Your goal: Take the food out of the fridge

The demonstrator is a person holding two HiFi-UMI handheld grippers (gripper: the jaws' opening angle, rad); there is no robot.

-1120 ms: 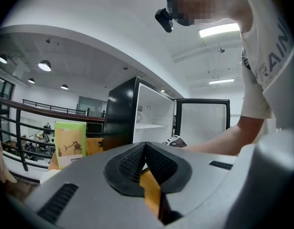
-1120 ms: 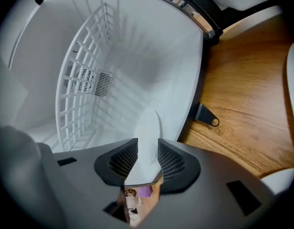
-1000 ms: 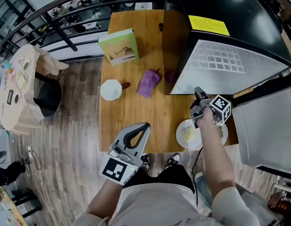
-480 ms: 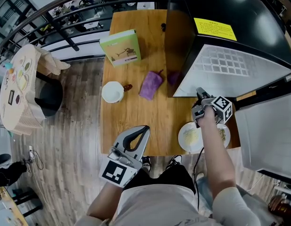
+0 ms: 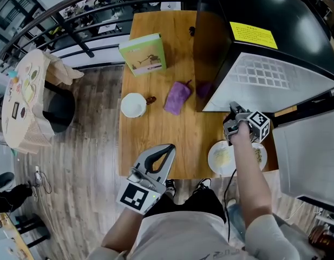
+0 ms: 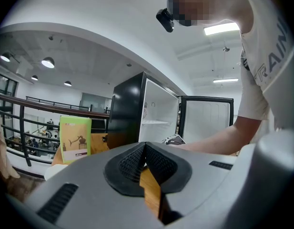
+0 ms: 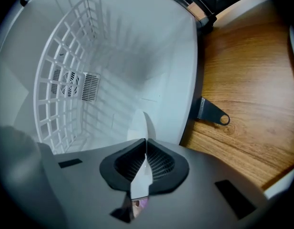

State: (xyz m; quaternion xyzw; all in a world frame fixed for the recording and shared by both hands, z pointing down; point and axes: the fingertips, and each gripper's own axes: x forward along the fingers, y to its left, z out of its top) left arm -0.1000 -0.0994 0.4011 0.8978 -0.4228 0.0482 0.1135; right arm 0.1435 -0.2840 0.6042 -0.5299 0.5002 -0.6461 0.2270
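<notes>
Right hand-held gripper (image 7: 146, 147) just closed on a thin white piece (image 7: 143, 125), edge-on; left hand-held gripper (image 6: 144, 147) closed, empty.

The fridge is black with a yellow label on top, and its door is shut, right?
Not shut: the door of the fridge stands open, as the left gripper view shows, with the white inside in sight. The rest holds: the fridge is black, with a yellow label on top.

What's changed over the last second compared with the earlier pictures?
The right tongs, at the fridge mouth, have just been closing and now pinch a thin white piece; what it is I cannot tell. The left tongs, plate, cup, purple item and green book stayed put.
</notes>
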